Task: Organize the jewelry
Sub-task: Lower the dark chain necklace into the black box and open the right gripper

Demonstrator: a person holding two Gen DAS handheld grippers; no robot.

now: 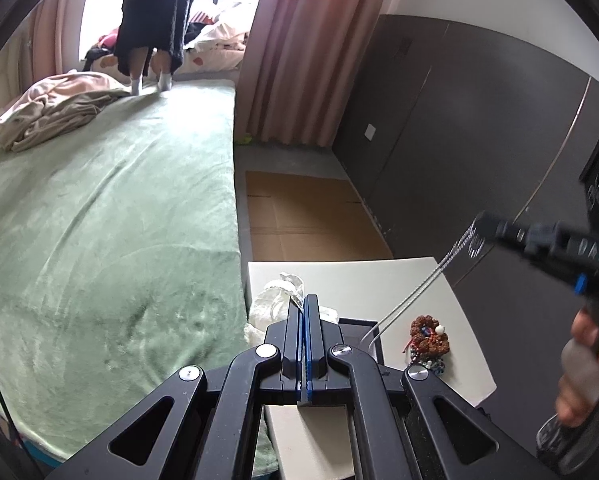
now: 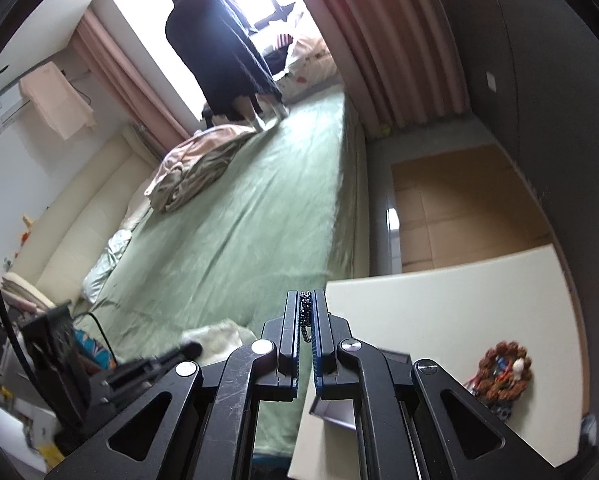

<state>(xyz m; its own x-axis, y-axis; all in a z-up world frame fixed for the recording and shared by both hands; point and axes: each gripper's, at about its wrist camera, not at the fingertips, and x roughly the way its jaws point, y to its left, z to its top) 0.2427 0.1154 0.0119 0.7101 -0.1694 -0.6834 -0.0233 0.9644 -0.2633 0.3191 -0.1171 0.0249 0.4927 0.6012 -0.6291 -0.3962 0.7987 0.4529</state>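
**Right wrist view: bead chain pinched in the right tongs, above the counter's near corner**

Right wrist view. The right tongs (image 2: 307,306) are nearly closed, pads pinching a dark bead chain (image 2: 305,312) near their tips. In the left wrist view the same chain (image 1: 411,292) hangs from the right tongs (image 1: 477,236) as a long thin double strand, slanting down to the open dark box (image 1: 373,330) on the counter (image 1: 359,280); its lower end sits at the box's edge.

Left tongs (image 1: 303,306) fully closed; a scrap of clear crinkled plastic (image 1: 295,286) lies against the tips, but whether it is gripped I cannot tell. A hand (image 1: 583,364) holds the right tool's grip.

Chain: small, dark, glossy beads up close; silvery and motion-blurred from the other side.

Beside the box, apart from both tongs, a bunched reddish-brown seed-bead bracelet (image 1: 429,334) with one white bead and red cord, smaller coloured beads touching its near side.

Counter is cream-white, set just beside a bed with a green cover (image 1: 119,220). Crumpled beige blanket (image 1: 55,108) at the far end; a person in a long dark garment (image 1: 159,8) stands on the bed by the bright window. Pink curtains (image 1: 299,48), dark wall panels (image 1: 459,120), flattened cardboard (image 1: 303,216) on the floor.
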